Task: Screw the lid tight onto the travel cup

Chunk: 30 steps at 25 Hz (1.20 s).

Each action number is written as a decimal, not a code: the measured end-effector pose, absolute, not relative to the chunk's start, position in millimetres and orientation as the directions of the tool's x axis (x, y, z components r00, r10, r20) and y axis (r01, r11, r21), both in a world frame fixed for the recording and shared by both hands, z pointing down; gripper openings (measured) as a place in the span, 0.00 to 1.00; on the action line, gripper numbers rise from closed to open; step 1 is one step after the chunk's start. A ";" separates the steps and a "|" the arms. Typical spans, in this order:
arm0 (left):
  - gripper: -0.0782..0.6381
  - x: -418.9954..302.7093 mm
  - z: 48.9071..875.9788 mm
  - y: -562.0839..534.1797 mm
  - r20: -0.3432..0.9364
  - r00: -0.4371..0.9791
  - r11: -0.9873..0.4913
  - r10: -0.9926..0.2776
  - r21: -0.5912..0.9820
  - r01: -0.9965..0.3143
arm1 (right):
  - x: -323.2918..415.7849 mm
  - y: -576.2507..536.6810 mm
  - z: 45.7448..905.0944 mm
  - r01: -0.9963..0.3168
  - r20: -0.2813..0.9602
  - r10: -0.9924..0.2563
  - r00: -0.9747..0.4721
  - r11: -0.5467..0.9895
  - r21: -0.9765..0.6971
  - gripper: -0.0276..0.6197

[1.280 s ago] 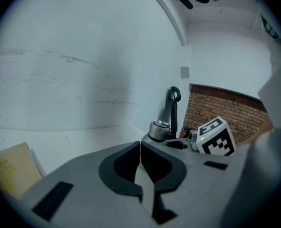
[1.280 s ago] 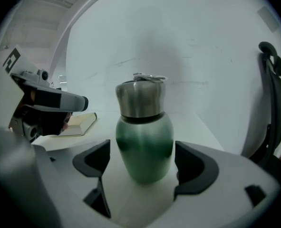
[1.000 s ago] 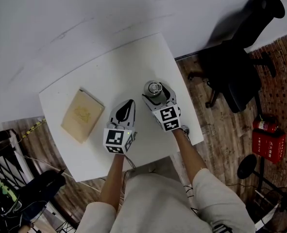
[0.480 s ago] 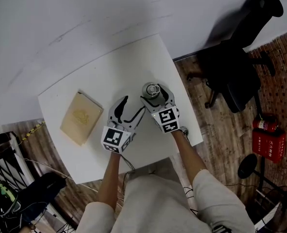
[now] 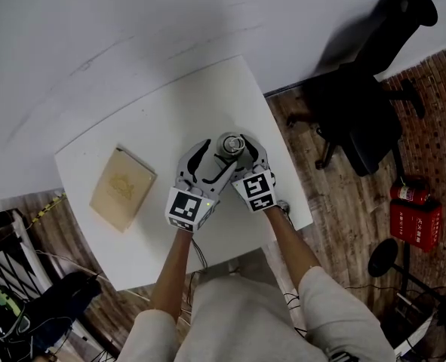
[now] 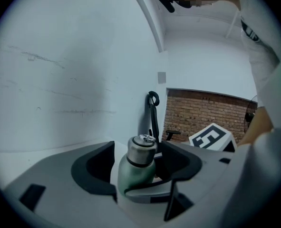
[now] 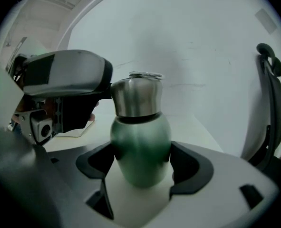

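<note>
Between the jaws of the right gripper stands the travel cup, upright on the white table. The dark pads clamp its rounded green body low down, one on each side. Just beside the cup the left gripper reaches in higher. Its jaws are spread wide on either side of the lid and grip nothing.

The lid sits on the cup's neck, but how far it is threaded home cannot be told. The step in hand looks like taking hold of the lid to turn it. To do it well, I would centre the left jaws on the lid's steel side wall, above the dark seam where it meets the body. They should close squarely so both pads bear evenly, since a hold on the domed top would likely slip off. The right gripper should stop the body spinning while the left twists about the cup's upright axis, without leaning on it.

The lid is brushed steel, slightly tapered, with a small fitting on top, and it looks slick. The body is a matte green bulb. Well apart from the cup lies a flat, rectangular tan block.
</note>
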<state>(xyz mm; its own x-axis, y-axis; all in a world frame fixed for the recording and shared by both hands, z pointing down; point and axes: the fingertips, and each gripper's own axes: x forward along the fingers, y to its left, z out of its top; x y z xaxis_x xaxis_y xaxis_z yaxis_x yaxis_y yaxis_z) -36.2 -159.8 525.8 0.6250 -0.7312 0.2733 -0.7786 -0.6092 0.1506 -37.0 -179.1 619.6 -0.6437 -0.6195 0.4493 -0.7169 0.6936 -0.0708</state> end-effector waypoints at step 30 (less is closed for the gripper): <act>0.47 -6.3 532.9 -186.0 0.258 0.655 -0.647 -0.710 0.129 -0.752 | -37.2 -180.5 619.3 -0.703 0.427 -0.615 -0.662 0.708 -0.071 0.60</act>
